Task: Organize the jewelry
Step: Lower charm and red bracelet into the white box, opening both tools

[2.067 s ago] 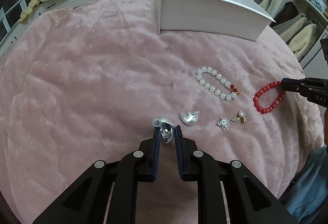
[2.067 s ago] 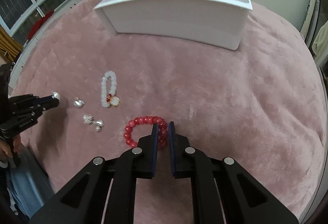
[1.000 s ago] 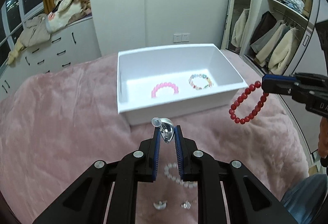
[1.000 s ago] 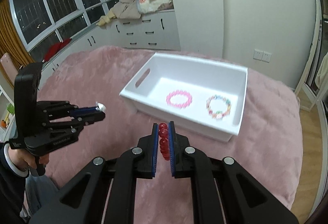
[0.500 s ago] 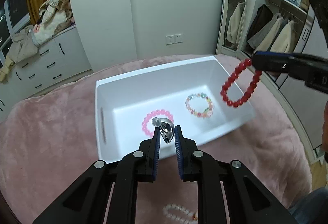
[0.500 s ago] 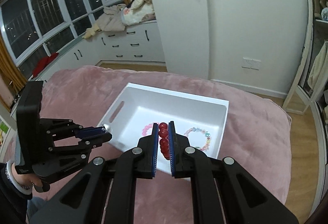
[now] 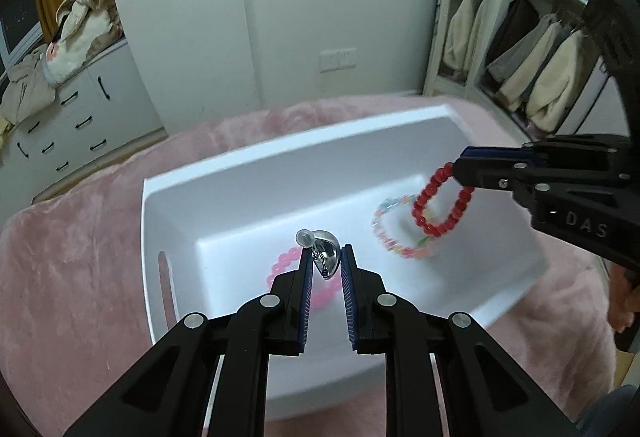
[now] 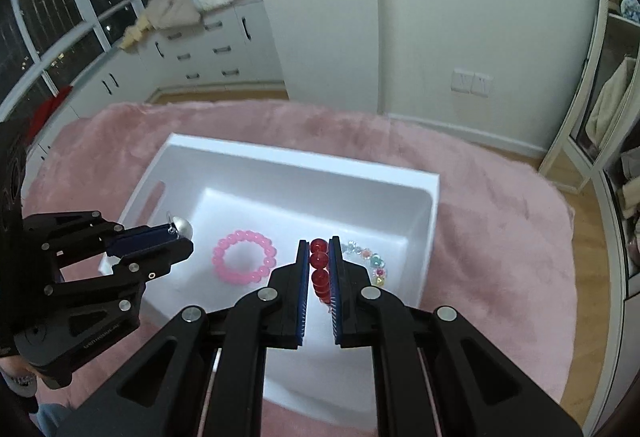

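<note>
left jaws: left gripper (image 7: 325, 257) was clamped on a small silver earring (image 7: 322, 251), pinched at the very tips so the piece stuck out ahead, probably so it would fall clear on release.
right jaws: right gripper (image 8: 319, 261) was closed on a red bead bracelet (image 8: 319, 269); in the left view the loop hung free below the pads, held by a few beads only (a light pinch is enough for something so small).
position: both grippers hovered above the white bin (image 7: 240, 173), the earring over its left half, the bracelet over its right, which reads as the carry nearly done and the drop still to come.
bin contents: a pink bead bracelet (image 8: 244, 257) lay flat on the left of the floor, a multicoloured bracelet (image 7: 394, 233) on the right, apart from each other.
surface: pink plush blanket (image 8: 500, 221), soft, so the bin likely sat a little sunk in it.
room: white drawers (image 8: 208, 53) under dark windows with heaped clothes on top; open wardrobe shelves with hanging garments on the far right.
</note>
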The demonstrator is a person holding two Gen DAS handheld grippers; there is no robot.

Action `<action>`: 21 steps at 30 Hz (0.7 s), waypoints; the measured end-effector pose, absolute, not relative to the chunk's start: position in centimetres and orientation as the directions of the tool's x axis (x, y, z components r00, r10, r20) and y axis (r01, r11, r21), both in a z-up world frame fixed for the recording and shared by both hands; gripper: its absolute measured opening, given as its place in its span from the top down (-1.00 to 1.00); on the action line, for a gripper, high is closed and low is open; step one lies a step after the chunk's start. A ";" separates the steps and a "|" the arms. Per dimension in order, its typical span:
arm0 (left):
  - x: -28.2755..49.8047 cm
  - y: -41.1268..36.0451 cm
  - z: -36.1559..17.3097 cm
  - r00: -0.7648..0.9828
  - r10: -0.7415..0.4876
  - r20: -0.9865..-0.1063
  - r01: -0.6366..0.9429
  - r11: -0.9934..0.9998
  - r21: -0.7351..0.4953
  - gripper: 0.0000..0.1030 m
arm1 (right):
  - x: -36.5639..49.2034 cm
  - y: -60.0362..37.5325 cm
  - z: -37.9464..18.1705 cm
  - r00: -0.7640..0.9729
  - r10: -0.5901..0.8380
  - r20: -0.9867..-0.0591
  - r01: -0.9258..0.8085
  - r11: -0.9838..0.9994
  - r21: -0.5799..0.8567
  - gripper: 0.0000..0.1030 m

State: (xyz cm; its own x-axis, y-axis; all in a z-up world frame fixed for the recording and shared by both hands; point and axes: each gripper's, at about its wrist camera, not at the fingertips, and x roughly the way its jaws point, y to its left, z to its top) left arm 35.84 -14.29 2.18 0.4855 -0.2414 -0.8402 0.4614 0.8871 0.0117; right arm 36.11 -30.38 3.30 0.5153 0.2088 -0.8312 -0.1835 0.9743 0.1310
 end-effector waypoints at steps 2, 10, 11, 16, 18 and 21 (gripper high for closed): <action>36.6 -14.1 1.1 0.475 -0.210 -0.855 0.444 0.896 0.027 0.63 | 36.5 -29.8 2.7 0.506 0.200 -0.839 -0.180 0.976 0.124 0.81; 37.5 -13.1 -1.6 0.443 -0.216 -0.870 0.395 0.918 -0.026 0.63 | 37.9 -27.5 0.0 0.452 0.215 -0.866 -0.181 0.973 0.147 0.81; 37.6 -13.1 -1.9 0.440 -0.217 -0.871 0.389 0.920 -0.033 0.63 | 38.0 -27.4 -0.3 0.442 0.225 -0.868 -0.175 0.971 0.162 0.81; 38.1 -13.3 -3.2 0.413 -0.223 -0.883 0.368 0.928 -0.063 0.62 | 38.5 -26.5 -1.8 0.418 0.209 -0.884 -0.171 0.974 0.149 0.80; 38.1 -13.3 -3.4 0.409 -0.225 -0.884 0.363 0.929 -0.069 0.61 | 38.5 -26.4 -2.0 0.409 0.213 -0.887 -0.169 0.973 0.156 0.80; 38.1 -13.0 -3.3 0.409 -0.225 -0.884 0.349 0.934 -0.076 0.46 | 38.7 -26.4 -2.2 0.404 0.204 -0.892 -0.166 0.975 0.148 0.78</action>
State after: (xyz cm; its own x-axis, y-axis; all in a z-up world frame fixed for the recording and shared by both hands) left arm 38.09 -13.00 -3.27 0.4092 -0.2251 -0.8842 0.3485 0.9342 -0.0765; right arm 38.70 -26.41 -2.23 0.4036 0.2044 -0.8918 -0.1664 0.9749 0.1482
